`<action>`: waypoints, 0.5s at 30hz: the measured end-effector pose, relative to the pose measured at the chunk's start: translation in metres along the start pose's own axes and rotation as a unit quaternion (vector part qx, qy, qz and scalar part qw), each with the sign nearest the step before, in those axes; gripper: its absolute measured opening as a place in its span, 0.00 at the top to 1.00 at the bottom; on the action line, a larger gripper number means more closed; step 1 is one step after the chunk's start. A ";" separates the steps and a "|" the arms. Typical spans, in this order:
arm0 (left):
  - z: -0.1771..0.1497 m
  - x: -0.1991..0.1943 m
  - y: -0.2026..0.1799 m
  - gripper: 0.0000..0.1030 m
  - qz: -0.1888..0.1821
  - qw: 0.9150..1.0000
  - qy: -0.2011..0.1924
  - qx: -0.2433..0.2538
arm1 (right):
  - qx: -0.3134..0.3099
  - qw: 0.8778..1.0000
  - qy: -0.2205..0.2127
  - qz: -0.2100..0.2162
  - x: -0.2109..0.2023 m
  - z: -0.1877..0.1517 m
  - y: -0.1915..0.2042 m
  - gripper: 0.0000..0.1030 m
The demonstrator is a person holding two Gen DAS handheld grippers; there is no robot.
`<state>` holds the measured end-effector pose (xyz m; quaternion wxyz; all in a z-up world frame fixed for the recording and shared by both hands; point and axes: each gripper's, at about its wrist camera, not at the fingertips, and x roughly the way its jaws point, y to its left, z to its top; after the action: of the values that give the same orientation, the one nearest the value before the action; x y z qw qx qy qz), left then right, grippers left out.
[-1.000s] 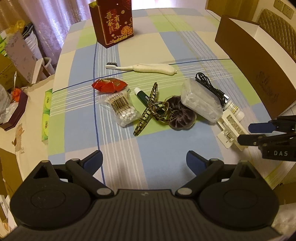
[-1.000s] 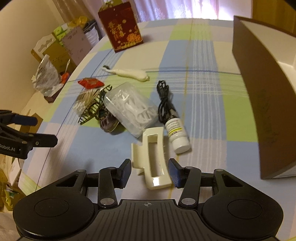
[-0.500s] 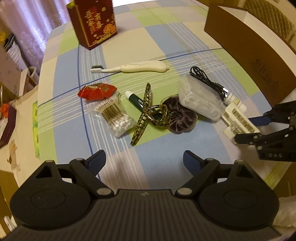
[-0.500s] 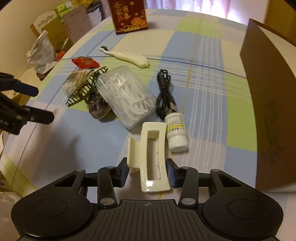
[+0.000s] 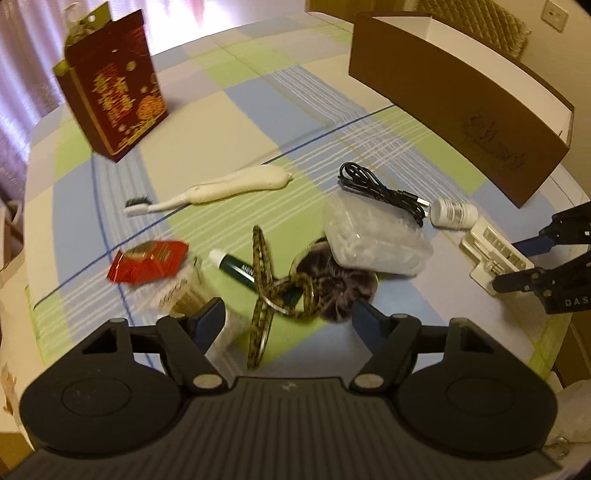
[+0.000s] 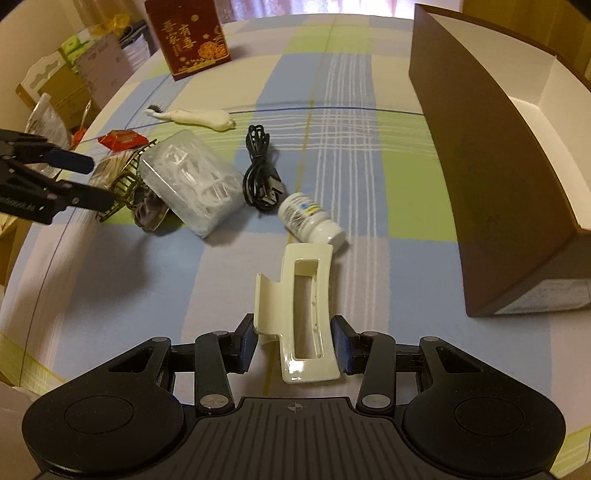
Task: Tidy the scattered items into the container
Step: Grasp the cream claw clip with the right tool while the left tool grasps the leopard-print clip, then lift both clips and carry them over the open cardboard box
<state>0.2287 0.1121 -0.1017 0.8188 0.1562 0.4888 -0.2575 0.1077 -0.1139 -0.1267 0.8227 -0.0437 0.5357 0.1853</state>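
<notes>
Cream plastic claw hair clip (image 6: 301,314) clamped between blue pads of right gripper (image 6: 295,343), jaws narrowed onto its sides; clip's far end just beside white pill bottle (image 6: 310,223). Brown open cardboard box (image 6: 495,177) at 2 o'clock. Left gripper (image 5: 288,317) spread wide, holding nothing, over leopard-print hair claw (image 5: 264,291); dark velvet scrunchie (image 5: 341,291) at its 1 o'clock.

A tall dark red gift box with gold trim (image 6: 188,35) at the far end of the table bears four large gold Chinese characters, 吾家有喜, above a gold floral emblem. A dark green tube with a white cap (image 5: 236,268) shows white letters "MEN". The black right gripper (image 5: 517,264) reads "DAS" in pale capitals. Other labels are too blurred to read.
</notes>
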 end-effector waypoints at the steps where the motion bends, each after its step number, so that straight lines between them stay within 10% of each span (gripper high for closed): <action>1: 0.002 0.003 0.001 0.38 -0.001 1.000 0.002 0.002 | 0.004 1.000 -0.001 -0.001 0.000 -0.001 0.000 0.56; 15: 0.007 0.034 0.012 0.67 -0.047 0.998 0.027 0.002 | 0.035 0.999 -0.016 -0.026 -0.008 -0.006 0.000 0.56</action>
<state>0.2538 0.1089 -0.1280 0.7917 0.1414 0.5173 -0.2926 0.0993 -0.1173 -0.1227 0.8370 -0.0261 0.5268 0.1456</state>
